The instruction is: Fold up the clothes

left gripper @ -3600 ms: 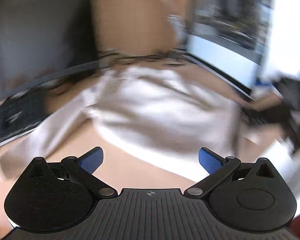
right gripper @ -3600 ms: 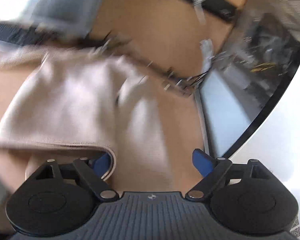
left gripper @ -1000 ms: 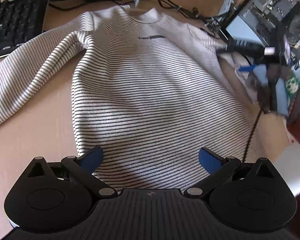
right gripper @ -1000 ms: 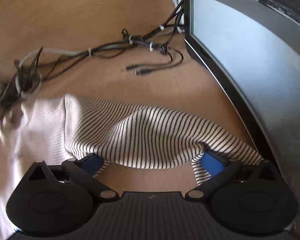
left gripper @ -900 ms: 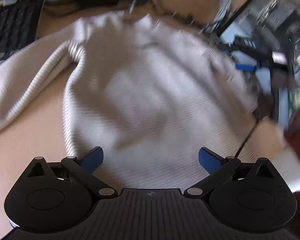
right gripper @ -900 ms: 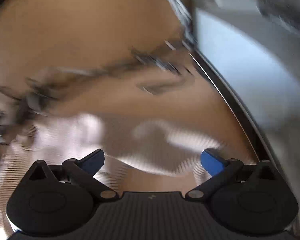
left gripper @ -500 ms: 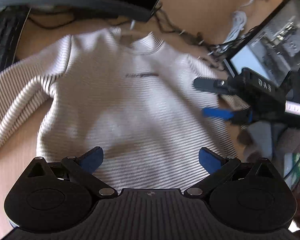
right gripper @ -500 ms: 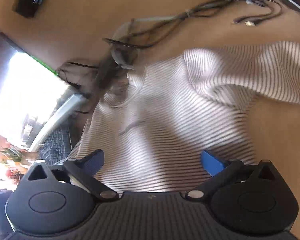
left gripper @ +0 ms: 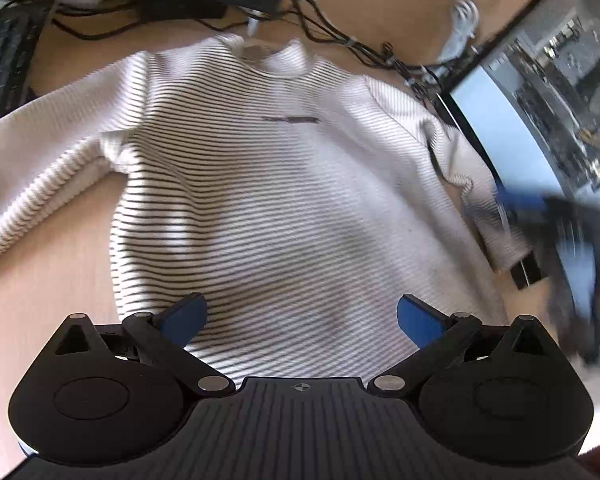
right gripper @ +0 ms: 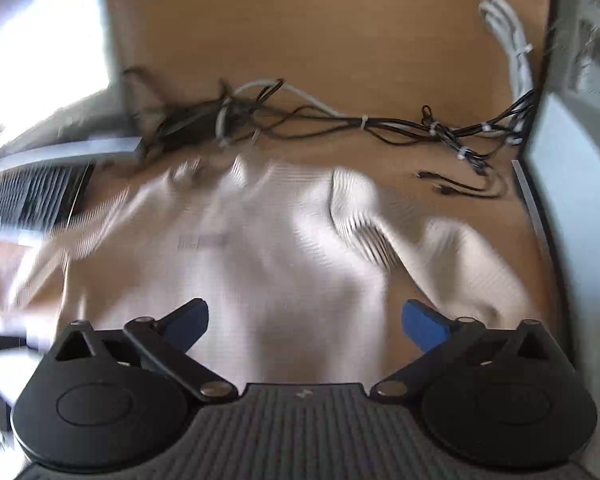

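The light wooden table (left gripper: 40,280) carries a striped sweater (left gripper: 284,208) spread flat with its collar toward the far side, a black keyboard (left gripper: 0,64) at the far left, a tangle of cables (right gripper: 340,124) beyond the collar, and a monitor (left gripper: 540,92) at the right.

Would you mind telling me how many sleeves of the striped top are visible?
2: the white black-striped knit top's left sleeve stretches toward the keyboard; the right sleeve lies bunched beside the monitor.
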`<state>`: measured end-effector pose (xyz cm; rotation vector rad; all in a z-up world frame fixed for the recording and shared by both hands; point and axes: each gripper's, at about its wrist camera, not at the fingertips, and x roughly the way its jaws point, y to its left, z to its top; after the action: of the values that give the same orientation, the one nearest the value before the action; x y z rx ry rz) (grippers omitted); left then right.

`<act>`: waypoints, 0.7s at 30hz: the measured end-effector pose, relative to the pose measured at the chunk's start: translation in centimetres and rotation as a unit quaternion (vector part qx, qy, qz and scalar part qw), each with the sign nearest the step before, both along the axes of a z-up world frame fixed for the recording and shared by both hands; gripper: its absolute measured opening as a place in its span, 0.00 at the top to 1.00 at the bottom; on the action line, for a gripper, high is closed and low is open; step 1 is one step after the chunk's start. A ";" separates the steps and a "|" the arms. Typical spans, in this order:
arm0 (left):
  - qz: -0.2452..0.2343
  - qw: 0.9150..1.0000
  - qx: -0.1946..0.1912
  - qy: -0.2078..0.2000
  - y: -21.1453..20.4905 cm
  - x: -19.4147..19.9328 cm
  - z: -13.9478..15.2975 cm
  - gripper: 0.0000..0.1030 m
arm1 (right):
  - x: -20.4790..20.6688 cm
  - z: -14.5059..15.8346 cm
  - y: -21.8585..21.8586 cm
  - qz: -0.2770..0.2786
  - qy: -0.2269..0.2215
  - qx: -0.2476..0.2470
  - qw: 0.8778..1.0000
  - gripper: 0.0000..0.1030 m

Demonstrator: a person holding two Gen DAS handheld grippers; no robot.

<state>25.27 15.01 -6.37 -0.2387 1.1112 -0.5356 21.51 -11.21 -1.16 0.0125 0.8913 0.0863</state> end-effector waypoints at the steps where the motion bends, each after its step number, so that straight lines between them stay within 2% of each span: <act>1: 0.001 1.000 -0.005 0.001 0.3 0.0 0.0 0.00 | -1.9 -0.4 0.6 0.012 0.008 -0.032 0.999 0.00; 3: -0.002 1.000 -0.010 0.000 0.8 -0.1 0.0 0.00 | -4.2 -1.7 2.2 0.033 0.030 -0.072 0.996 0.00; 6: -0.019 1.000 0.000 -0.009 0.5 -0.5 -0.1 0.00 | -6.1 -4.1 4.7 0.054 0.064 -0.097 0.992 0.00; 7: -0.026 1.000 0.005 -0.012 0.4 -0.7 -0.1 0.00 | -6.9 -4.5 4.9 0.050 0.057 -0.106 0.991 0.00; 12: -0.070 0.996 0.035 -0.042 0.4 -2.3 -0.2 0.00 | -9.6 -4.7 3.5 -0.011 0.078 -0.087 0.993 0.00; 14: -0.086 0.993 0.053 -0.056 0.6 -2.7 -0.1 0.00 | -10.2 -4.4 3.9 -0.019 0.083 -0.084 0.993 0.00; 16: -0.083 0.993 0.064 -0.053 0.9 -2.4 0.1 0.00 | -10.4 -3.3 4.5 -0.017 0.070 -0.080 0.994 0.00; 17: -0.081 0.993 0.068 -0.049 1.0 -2.1 0.2 0.00 | -10.1 -2.6 4.7 -0.021 0.056 -0.068 0.996 0.00; 19: -0.071 0.995 0.054 -0.033 1.1 -1.5 0.4 0.00 | -9.4 -0.8 3.9 -0.037 0.036 -0.004 0.999 0.00; 21: -0.069 0.997 0.029 -0.020 0.7 -1.0 0.5 0.00 | -7.9 -0.6 2.6 -0.055 0.043 0.103 0.992 0.00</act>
<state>24.29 15.74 -5.83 -0.1005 1.1074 -0.6265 13.66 -8.60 -1.73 0.2589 0.9631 0.0740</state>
